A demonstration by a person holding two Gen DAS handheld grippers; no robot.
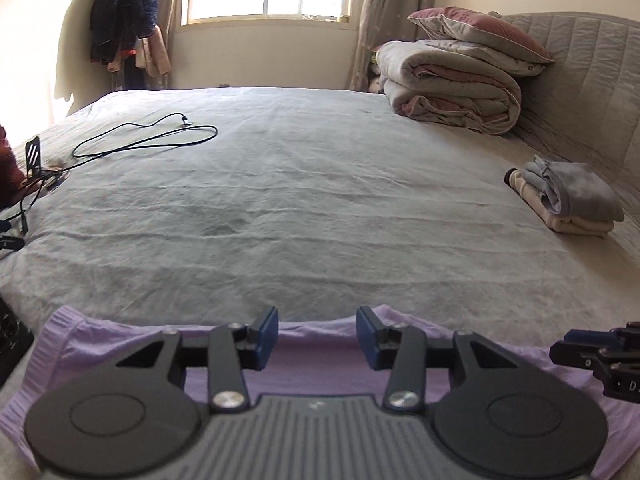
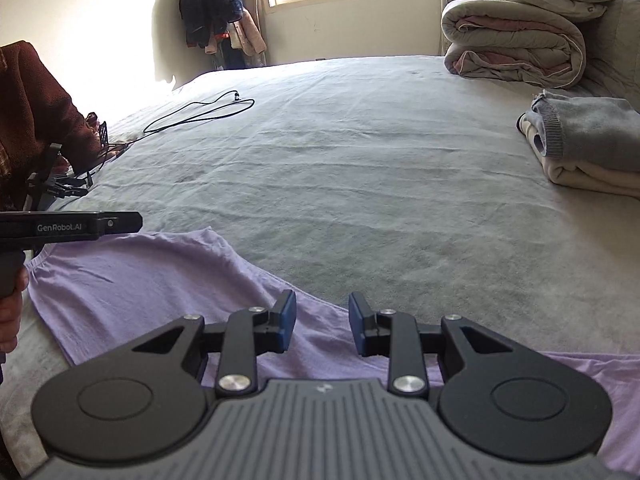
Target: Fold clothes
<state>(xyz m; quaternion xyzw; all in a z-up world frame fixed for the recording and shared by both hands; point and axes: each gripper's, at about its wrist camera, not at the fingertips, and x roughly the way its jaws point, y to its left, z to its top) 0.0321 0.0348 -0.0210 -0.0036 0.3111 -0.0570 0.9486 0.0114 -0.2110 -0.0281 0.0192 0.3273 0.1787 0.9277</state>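
Already, in the left wrist view, the left tongs [image 1: 317, 336] stand parted and empty above the lilac T-shirt [image 1: 312, 372], which lies flat at the near edge of the bed [image 1: 320, 184]; a folded stack of clothes [image 1: 568, 200] sits well beyond the shirt, to the right. From the right wrist view, the right tongs [image 2: 322, 326] gape narrowly, gripping nothing, over the same shirt [image 2: 140, 280]. Judging by that, earlier garments look finished, and this shirt's folding remains.

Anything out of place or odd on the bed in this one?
A black cable lies looped loose across the far left of the bed, unrelated to folding. The lilac garment lies flat; the folded pile looks tidy.
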